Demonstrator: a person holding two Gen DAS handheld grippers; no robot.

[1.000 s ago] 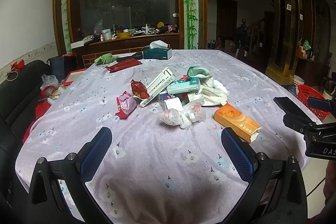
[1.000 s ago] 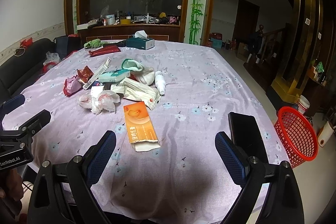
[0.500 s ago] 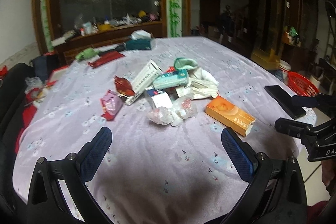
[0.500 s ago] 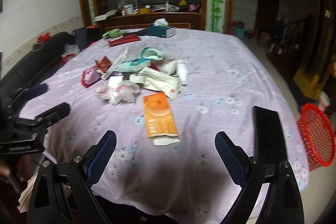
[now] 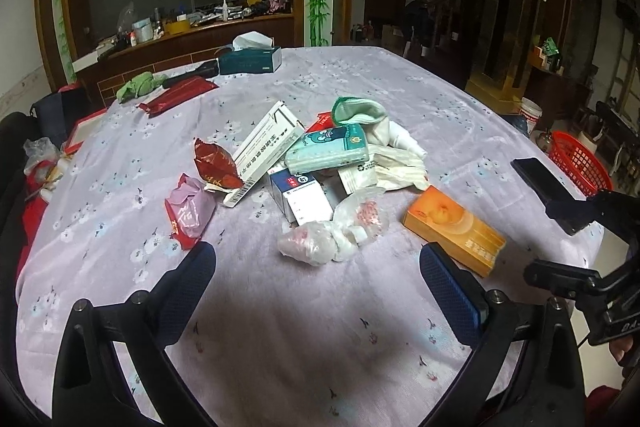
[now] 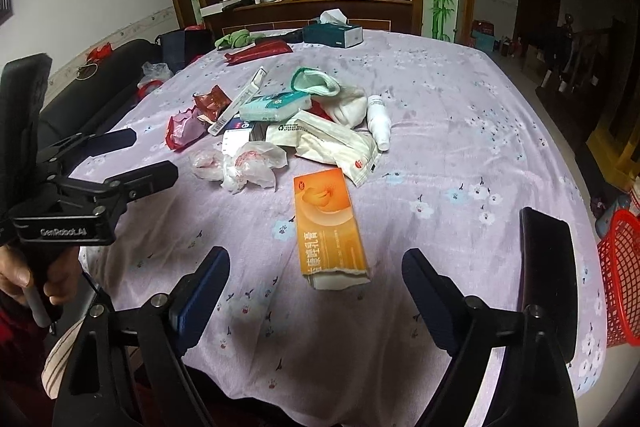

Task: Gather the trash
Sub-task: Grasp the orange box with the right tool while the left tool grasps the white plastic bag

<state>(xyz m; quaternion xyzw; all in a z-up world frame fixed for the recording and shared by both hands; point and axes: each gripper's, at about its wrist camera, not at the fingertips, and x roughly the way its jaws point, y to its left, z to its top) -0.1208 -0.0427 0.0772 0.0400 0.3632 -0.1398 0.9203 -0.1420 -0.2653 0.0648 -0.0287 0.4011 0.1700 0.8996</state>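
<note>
In the left wrist view our left gripper [image 5: 316, 263] stands wide and empty; the crumpled plastic wrap [image 5: 332, 231] lies at twelve o'clock, just ahead — flimsy, it may slip from the pads.

In the right wrist view our right gripper [image 6: 316, 281], wide but just narrowing, frames the orange box [image 6: 329, 227]. The red basket [image 6: 622, 275] waits at three o'clock; the black phone [image 6: 548, 267] between could get knocked — or mistaken for trash.

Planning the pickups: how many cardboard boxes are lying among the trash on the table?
3 trash boxes: orange box nearest, apart from the pile; long white box leaning on the pile's left; small blue-and-white box at its front. More may hide underneath. The tissue box at the far edge isn't counted.
</note>
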